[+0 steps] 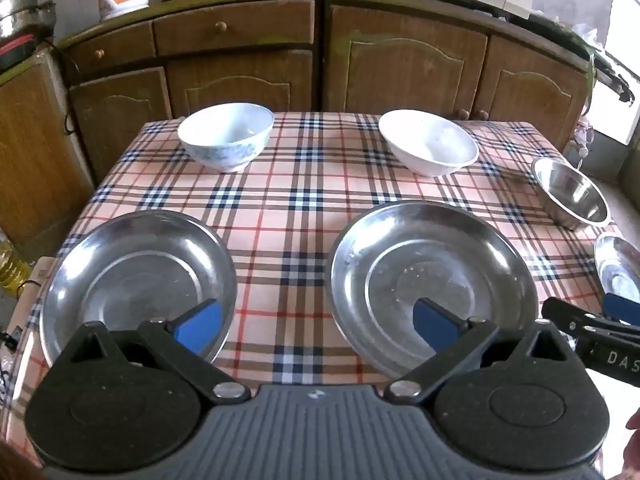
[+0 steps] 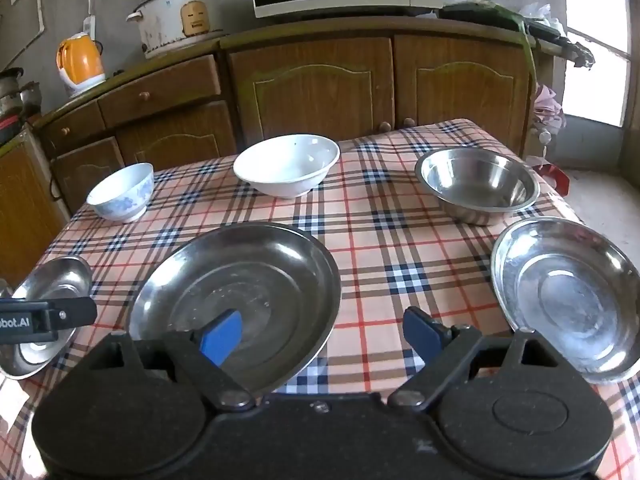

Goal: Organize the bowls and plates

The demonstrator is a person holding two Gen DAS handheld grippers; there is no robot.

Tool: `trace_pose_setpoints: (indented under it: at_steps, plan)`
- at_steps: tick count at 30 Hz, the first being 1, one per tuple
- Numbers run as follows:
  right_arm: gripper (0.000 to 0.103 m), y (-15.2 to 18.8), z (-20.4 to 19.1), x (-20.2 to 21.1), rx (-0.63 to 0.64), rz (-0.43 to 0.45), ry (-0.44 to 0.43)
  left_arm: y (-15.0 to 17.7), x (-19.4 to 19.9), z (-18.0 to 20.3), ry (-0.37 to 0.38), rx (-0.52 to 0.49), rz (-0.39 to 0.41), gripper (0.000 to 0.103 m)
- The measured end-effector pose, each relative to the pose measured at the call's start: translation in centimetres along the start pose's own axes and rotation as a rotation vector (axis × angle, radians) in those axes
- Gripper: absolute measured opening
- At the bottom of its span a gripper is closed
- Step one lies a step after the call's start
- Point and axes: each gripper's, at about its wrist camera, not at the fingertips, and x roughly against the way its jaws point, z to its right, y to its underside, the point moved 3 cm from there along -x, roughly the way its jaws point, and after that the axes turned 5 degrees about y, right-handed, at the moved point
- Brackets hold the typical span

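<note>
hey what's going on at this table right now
A person holds two grippers over a plaid-covered table. The left gripper and right gripper are both open and empty. Three steel plates sit in front, with a patterned bowl, white bowl and steel bowl behind. Nothing is stacked yet.

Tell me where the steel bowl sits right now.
The round stainless steel bowl stands at the table's far right in the right wrist view, right of the plain white ceramic bowl and just behind the rightmost steel plate.

Black hand-held gripper [image 1: 316, 326] bodies, blue fingertip pads [image 1: 200, 326], silver pivot screws [image 1: 229, 391].
</note>
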Motion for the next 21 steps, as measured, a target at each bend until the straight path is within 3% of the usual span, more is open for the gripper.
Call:
trace_pose_setpoints:
  at_steps: [10, 21]
  plan:
    - [0.103, -1.2, 1.0, -4.0, -0.002, -0.051, -0.027, -1.6, -3.4, 0.9, 0.028, -0.033, -0.019, 0.100]
    - [0.101, -1.4, 1.4, -7.2, -0.016, -0.104, -0.046, -1.5, -6.8, 1.4, -0.001, -0.078, -0.068, 0.090]
